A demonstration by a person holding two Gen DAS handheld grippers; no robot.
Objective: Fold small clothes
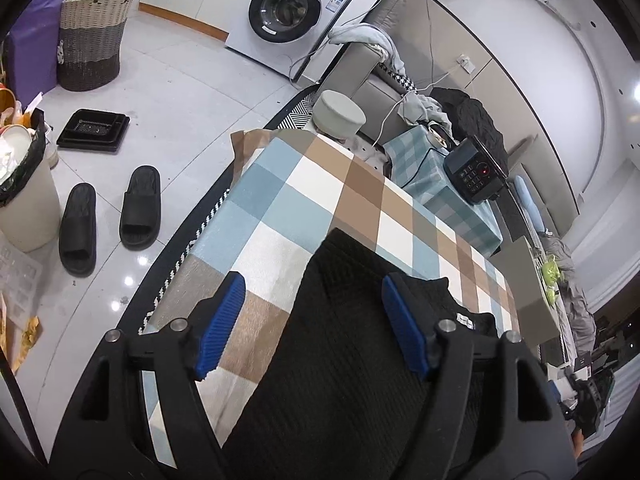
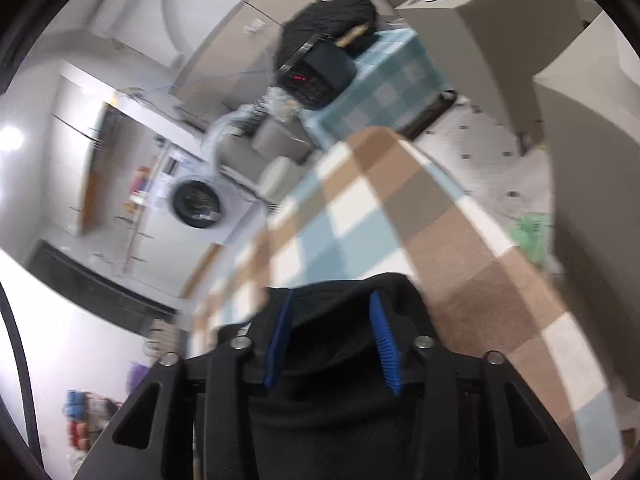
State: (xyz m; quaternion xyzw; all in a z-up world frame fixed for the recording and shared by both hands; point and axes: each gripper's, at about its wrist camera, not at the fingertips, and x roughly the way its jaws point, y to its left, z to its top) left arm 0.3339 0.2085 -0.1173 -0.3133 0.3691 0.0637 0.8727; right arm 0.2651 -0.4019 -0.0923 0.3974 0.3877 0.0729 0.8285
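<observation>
my left claw [image 1: 312, 324] wide over black knit top [image 1: 340, 360] on checked surface [image 1: 280, 208], not gripping. right claw [image 2: 332, 340] partly spread, top [image 2: 328, 420] loose between pads.

Bright, even indoor light; the left wrist view is sharp, the right motion-blurred, both fisheye-bent with dark corners

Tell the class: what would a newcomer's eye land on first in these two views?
First, the black knitted garment spread on the checked cloth, running between the blue pads of the open left gripper. Next, the washing machine against the far wall, and the black slippers on the shiny floor beside the table.
</observation>
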